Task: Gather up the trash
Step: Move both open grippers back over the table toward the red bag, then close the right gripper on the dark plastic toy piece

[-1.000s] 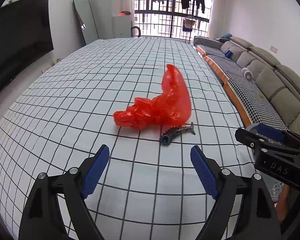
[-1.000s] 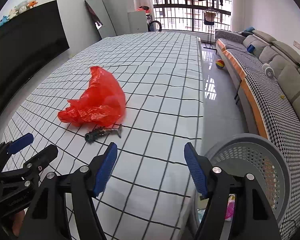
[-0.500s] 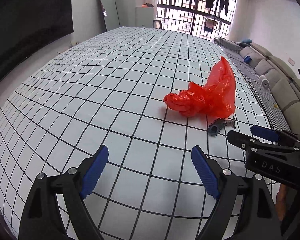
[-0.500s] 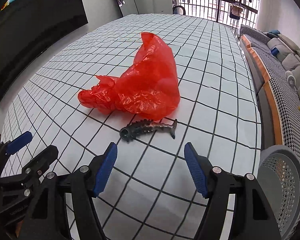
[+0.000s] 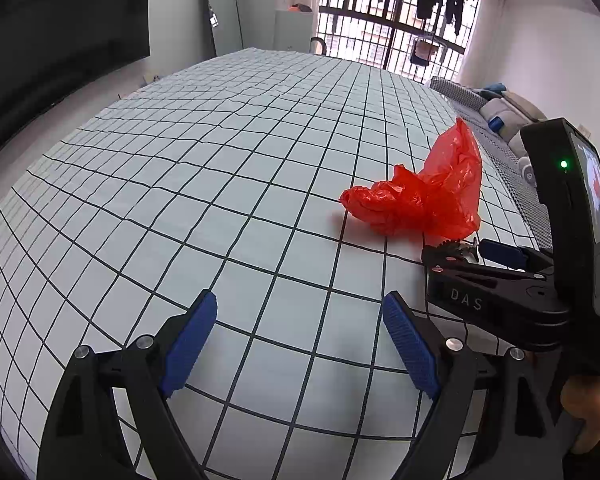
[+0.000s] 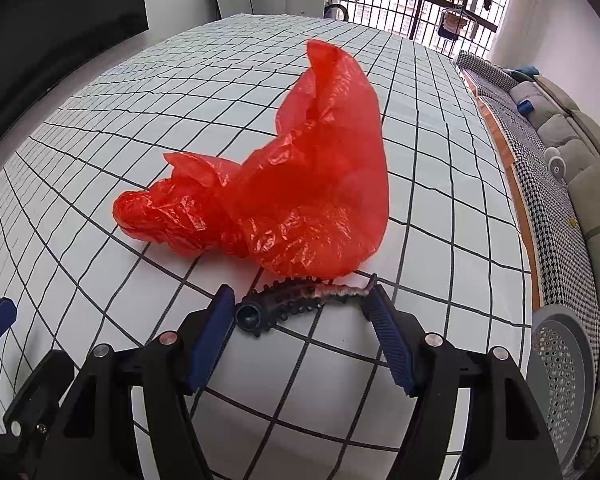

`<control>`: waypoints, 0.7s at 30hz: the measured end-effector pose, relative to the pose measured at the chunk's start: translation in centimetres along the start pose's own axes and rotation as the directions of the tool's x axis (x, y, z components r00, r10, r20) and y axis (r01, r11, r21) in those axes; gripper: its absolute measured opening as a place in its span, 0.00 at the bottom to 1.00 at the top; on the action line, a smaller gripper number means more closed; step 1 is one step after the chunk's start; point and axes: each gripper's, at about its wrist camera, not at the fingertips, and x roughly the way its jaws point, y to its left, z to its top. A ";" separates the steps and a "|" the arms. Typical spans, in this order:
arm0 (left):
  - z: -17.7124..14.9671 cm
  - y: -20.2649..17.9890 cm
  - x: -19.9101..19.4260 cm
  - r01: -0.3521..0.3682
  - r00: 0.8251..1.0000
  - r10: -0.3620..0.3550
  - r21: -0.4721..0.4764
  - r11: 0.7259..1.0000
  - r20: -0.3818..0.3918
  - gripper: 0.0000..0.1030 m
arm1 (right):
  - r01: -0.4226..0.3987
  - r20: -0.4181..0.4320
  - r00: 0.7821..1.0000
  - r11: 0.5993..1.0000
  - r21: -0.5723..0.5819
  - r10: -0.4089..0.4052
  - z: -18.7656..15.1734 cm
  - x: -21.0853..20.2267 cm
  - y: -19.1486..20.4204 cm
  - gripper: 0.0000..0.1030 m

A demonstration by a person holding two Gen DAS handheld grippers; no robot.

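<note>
Two grippers work over the gridded desk (image 6: 440, 184). The right gripper (image 6: 302, 312) has its jaws spread around a dark spiky toy (image 6: 296, 300), just beside the red plastic bag (image 6: 300, 184). The left gripper (image 5: 300, 344), jaws spread, hovers apart from the bag.

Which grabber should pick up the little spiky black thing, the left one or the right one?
The right one. The right gripper is open with the spiky black thing lying between its fingertips. The left gripper is open over bare checked cloth, off to the side.
</note>
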 end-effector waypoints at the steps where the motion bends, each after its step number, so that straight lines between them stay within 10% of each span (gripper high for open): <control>1: 0.0 0.0 -0.1 0.002 1.000 -0.002 0.000 1.000 0.000 0.81 | 0.003 -0.001 1.000 1.000 0.007 -0.003 -0.2 -0.1 -0.4 0.65; 11: 0.0 -0.2 -0.3 0.015 1.000 -0.015 -0.001 1.000 0.000 0.81 | 0.092 -0.021 0.996 0.992 0.087 -0.090 -2.0 -0.5 -5.5 0.65; 21: 0.0 -0.7 -0.5 0.012 1.000 -0.012 0.010 1.000 0.001 0.81 | -0.033 0.033 0.999 0.999 0.044 0.031 -0.7 -0.7 -4.3 0.64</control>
